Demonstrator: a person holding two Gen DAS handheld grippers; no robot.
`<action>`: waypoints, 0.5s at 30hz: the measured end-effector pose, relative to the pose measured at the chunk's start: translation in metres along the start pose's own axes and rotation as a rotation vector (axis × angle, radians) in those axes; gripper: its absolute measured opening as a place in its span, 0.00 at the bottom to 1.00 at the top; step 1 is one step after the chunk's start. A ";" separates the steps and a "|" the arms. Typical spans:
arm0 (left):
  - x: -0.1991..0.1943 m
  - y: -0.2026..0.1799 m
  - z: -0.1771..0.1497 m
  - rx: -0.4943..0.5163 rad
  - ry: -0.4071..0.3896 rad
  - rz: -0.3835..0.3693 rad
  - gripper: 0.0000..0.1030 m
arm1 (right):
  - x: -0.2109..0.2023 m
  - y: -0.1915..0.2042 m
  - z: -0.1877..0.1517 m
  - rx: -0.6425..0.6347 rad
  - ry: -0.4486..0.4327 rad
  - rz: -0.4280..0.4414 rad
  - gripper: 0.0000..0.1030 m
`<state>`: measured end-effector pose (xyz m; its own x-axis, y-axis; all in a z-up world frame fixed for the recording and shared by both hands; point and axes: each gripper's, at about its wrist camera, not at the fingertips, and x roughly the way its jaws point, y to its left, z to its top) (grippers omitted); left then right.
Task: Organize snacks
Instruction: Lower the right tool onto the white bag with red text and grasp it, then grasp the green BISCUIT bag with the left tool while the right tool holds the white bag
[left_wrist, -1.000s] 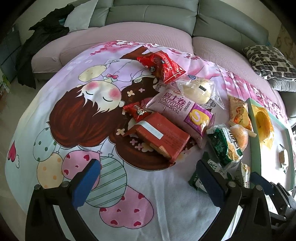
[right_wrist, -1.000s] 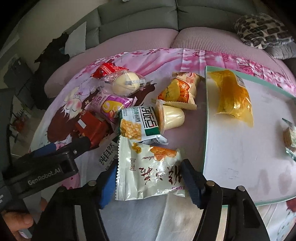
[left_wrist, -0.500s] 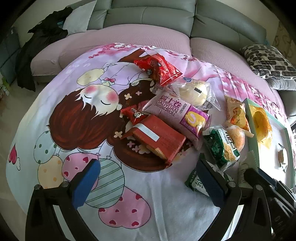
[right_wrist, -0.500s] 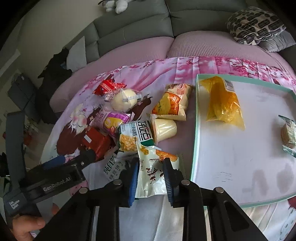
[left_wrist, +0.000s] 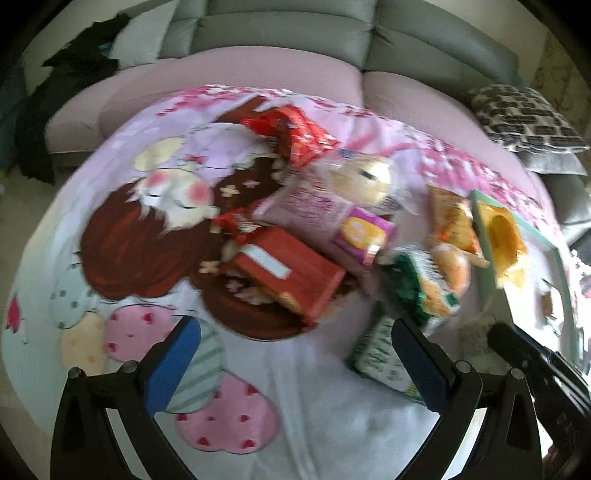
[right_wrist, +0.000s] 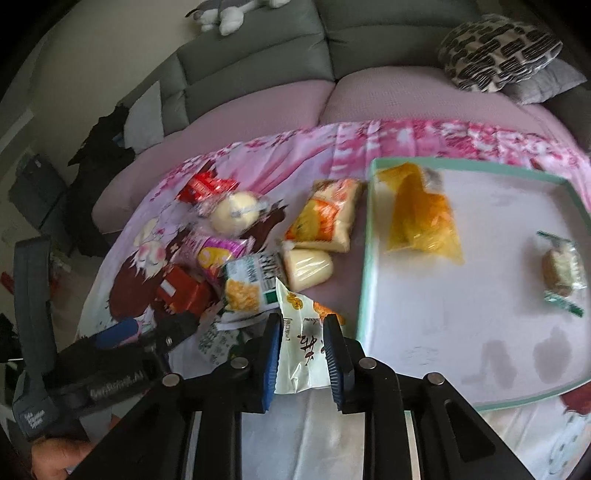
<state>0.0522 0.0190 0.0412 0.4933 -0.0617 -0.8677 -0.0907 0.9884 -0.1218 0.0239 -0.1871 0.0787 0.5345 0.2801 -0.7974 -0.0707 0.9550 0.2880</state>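
1. Right tongs first: a second ago the blue pads stood wide either side of the white snack packet, which lay flat on the cloth. The jaws have just been closing, and now they're pinched narrow on it, with the packet crumpled upright between the pads. So that's a real grab, not a hover.

2. The packet's lower end hangs between the fingers and its top sticks out ahead of the tips, towards the green-and-white corn packet just beyond on the left. It looks lifted a bit off the cloth, though I can't say it's fully clear.

3. Left tongs haven't done much. They sit wide apart with nothing between them, only the cartoon bedsheet underneath. The red box and the rest of the pile are ahead of their tips.

4. The tray with the mint-green rim is just right of the right tongs. It already holds the yellow bag at the far end and a small wrapped cake further right.

5. What it means: my guess is the pick-up is done and the next bit is swinging the packet right, over the rim, onto the bare part of the tray. Still loads of snacks left in the pile, so it's early days.

6. One worry: the pinch is on soft crinkly film, so it could slip.
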 end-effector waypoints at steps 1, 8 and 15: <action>0.001 -0.005 -0.001 0.016 0.005 -0.021 1.00 | -0.001 -0.002 0.001 0.004 -0.002 -0.005 0.25; 0.008 -0.040 -0.006 0.148 0.043 -0.124 0.99 | -0.007 -0.018 0.003 0.040 -0.012 -0.027 0.25; 0.027 -0.061 -0.014 0.226 0.111 -0.136 0.99 | -0.007 -0.020 0.003 0.046 -0.010 -0.026 0.25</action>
<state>0.0592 -0.0445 0.0181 0.3891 -0.1986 -0.8995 0.1714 0.9750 -0.1411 0.0239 -0.2084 0.0794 0.5444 0.2539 -0.7995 -0.0181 0.9564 0.2914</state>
